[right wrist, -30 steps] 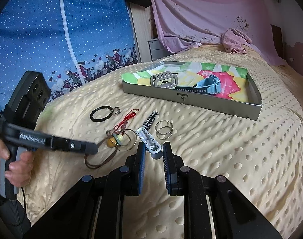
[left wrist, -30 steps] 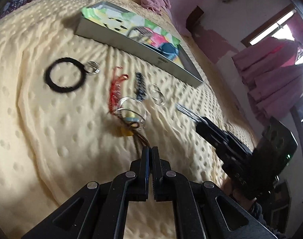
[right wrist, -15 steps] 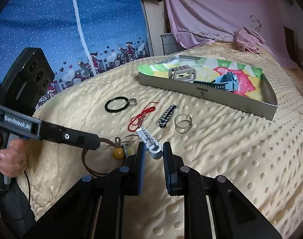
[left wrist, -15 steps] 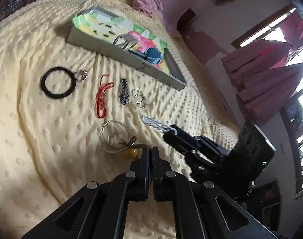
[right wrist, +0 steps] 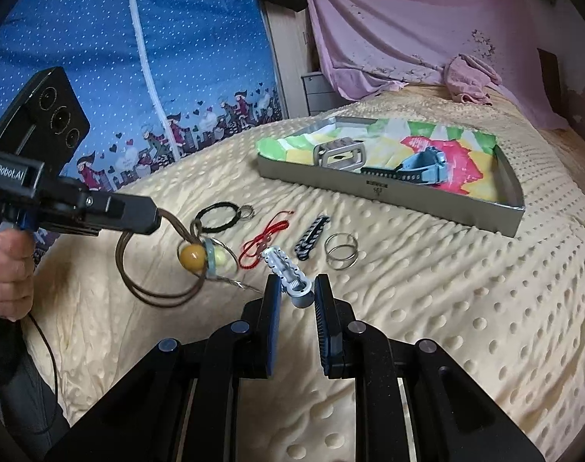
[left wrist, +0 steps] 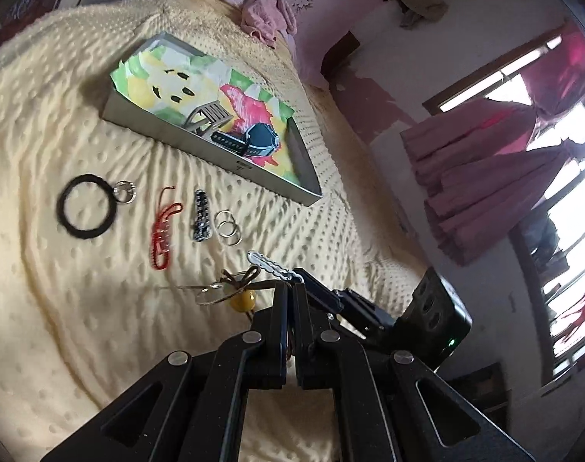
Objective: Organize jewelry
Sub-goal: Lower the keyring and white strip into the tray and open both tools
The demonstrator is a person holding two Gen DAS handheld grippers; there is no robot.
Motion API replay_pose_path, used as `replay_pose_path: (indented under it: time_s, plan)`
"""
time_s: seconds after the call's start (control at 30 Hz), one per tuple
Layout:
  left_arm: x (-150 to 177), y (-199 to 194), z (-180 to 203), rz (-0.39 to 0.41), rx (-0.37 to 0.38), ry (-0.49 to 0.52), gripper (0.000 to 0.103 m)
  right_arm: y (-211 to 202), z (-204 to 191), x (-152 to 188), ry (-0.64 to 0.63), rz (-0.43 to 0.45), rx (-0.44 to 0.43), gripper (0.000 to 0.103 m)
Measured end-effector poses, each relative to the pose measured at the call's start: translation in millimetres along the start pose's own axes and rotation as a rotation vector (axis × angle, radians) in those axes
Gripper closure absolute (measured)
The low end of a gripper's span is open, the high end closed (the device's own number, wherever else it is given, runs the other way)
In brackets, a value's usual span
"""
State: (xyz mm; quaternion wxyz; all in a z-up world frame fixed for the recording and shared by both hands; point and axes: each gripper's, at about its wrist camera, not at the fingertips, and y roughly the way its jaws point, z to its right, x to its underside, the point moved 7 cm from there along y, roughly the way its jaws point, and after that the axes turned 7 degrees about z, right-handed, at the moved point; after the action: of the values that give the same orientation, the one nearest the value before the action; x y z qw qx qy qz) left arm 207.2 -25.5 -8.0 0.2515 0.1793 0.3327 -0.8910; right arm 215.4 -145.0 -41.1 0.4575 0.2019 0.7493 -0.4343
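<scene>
The bed cover (right wrist: pixel 427 308) is soft yellow cloth, bumpy all over with little dots. The tray (right wrist: pixel 388 188) has dull grey walls that look like metal, and bright paper lies inside it. The two rings (right wrist: pixel 341 256) are thin shiny metal. The red cord (right wrist: pixel 263 235) looks like woven string. The yellow bead (right wrist: pixel 192 256) is smooth and glossy. The brown cord (right wrist: pixel 157 292) looks like leather. Both grippers are matt black plastic.

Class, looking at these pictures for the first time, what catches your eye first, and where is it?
The left hand-held gripper dangles a brown cord necklace with an amber bead above the yellow blanket. Beyond, a grey tray with bright paper lining holds two watches.
</scene>
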Motion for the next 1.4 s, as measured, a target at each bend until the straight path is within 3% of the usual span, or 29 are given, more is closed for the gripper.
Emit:
replay_pose_path:
  time_s: [0.2,0.6,1.0,1.17,1.4]
  plan:
    - [-24,30,-1,-0.012,0.028,-0.052,0.100,-6,19,-10,0.038,0.031,0.034,0.088]
    - [-76,93,1,-0.022,0.025,-0.024,0.100,8,71,-52,0.085,0.103,0.117,0.088]
    - [-112,136,-1,0.025,-0.130,0.167,0.100,53,124,-81,0.177,0.162,0.189,0.088]
    - [-131,149,-6,0.048,-0.117,0.145,0.100,73,134,-80,0.215,0.170,0.195,0.088]
    - [-143,167,-22,0.059,-0.164,0.124,0.100,96,144,-81,0.239,0.154,0.206,0.088]
